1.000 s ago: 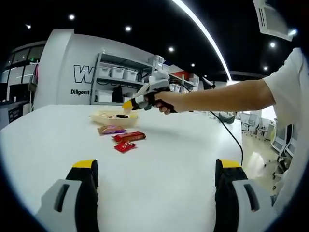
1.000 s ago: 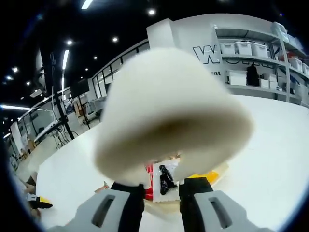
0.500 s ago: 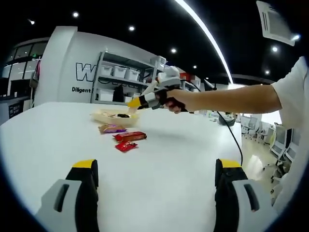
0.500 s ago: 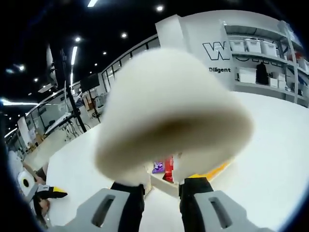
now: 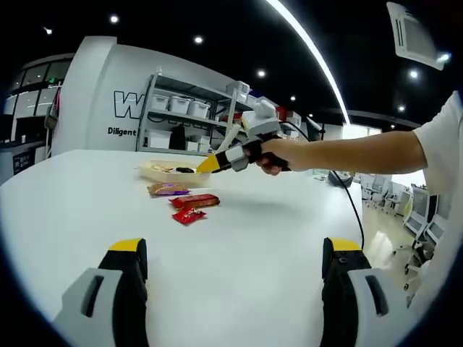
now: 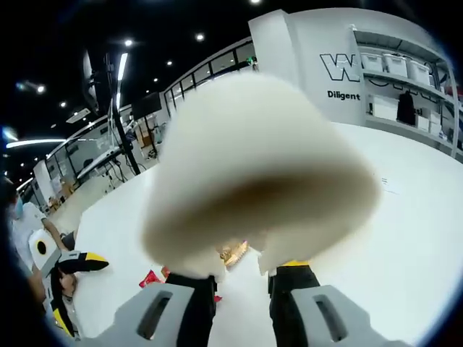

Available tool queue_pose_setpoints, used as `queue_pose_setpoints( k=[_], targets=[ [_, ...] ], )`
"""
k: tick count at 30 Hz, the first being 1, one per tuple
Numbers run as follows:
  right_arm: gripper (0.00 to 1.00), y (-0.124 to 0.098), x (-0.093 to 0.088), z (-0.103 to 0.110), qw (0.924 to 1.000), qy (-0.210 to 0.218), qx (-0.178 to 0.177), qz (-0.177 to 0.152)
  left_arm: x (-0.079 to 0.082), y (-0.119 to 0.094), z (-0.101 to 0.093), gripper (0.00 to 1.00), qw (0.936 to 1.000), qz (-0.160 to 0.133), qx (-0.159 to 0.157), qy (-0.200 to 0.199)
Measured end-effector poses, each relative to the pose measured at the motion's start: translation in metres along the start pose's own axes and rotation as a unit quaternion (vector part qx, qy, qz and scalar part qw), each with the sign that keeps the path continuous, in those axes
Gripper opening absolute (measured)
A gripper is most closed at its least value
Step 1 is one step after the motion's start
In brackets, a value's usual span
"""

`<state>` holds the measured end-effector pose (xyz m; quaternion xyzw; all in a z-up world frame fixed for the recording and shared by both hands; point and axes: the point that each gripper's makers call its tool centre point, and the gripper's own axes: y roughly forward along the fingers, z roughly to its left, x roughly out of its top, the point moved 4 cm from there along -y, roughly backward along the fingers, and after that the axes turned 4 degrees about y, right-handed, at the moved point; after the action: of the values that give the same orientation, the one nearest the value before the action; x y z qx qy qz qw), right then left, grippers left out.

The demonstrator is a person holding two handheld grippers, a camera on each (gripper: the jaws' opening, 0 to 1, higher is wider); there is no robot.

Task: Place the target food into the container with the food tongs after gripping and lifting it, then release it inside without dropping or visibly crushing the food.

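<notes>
My right gripper (image 6: 242, 278) is shut on the pale cream food tongs (image 6: 253, 166), which loom blurred across the right gripper view and hide their own tips. Below them on the white table lie a gold snack packet (image 6: 233, 253) and a red one (image 6: 150, 277). In the left gripper view a hand holds the right gripper (image 5: 211, 164) with the tongs (image 5: 228, 137) in the air just right of the shallow cream container (image 5: 168, 172). A purple-gold packet (image 5: 166, 189), a red bar (image 5: 194, 202) and a small red packet (image 5: 188, 216) lie in front of it. My left gripper (image 5: 234, 249) stands open, holding nothing.
The white table (image 5: 239, 231) stretches wide around the snacks. Shelves with white bins (image 5: 177, 108) stand behind it. A cable (image 5: 347, 199) trails off the right side. The left gripper (image 6: 76, 262) and a person show at the left edge of the right gripper view.
The right gripper with the tongs has drawn back from over the container, to the right. The right gripper view has swung from the container to the loose packets. My left gripper stayed still.
</notes>
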<state>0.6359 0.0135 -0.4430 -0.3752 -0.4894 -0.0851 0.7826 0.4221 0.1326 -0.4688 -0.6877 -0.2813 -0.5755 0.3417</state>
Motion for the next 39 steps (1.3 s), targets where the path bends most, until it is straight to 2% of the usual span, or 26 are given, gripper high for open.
queue_pose_setpoints(
  k=[3, 10, 17, 20, 22, 30, 33, 39],
  targets=[
    [0.21, 0.002, -0.008, 0.003, 0.9992, -0.036, -0.014, 0.007, 0.0, 0.0, 0.0, 0.99, 1.0, 0.0, 0.0, 0.0],
    [0.21, 0.002, -0.024, 0.013, 0.9987, -0.045, -0.011, 0.02, -0.001, 0.0, -0.001, 0.99, 1.0, 0.001, -0.001, -0.002],
    [0.21, -0.008, -0.03, 0.016, 0.9995, -0.023, -0.001, 0.023, -0.002, 0.0, -0.002, 0.98, 1.0, 0.005, -0.002, 0.003],
    [0.21, -0.011, -0.035, 0.015, 0.9992, -0.028, -0.003, 0.027, -0.001, 0.0, -0.001, 0.98, 1.0, 0.003, -0.002, 0.002],
    [0.21, -0.014, -0.039, 0.02, 0.9994, -0.009, 0.007, 0.032, -0.001, 0.0, -0.001, 0.98, 1.0, 0.003, -0.003, 0.002],
    [0.22, -0.022, -0.028, 0.037, 0.9993, -0.015, 0.031, 0.011, -0.002, 0.0, -0.003, 0.98, 1.0, 0.005, -0.005, 0.002],
    [0.22, -0.02, -0.033, 0.051, 0.9982, -0.03, 0.048, 0.019, -0.001, 0.0, -0.003, 0.98, 1.0, 0.004, -0.005, 0.001],
    [0.23, -0.013, -0.038, 0.058, 0.9959, -0.069, 0.052, 0.025, -0.001, 0.0, -0.003, 0.98, 1.0, 0.004, -0.006, -0.002]
  ],
)
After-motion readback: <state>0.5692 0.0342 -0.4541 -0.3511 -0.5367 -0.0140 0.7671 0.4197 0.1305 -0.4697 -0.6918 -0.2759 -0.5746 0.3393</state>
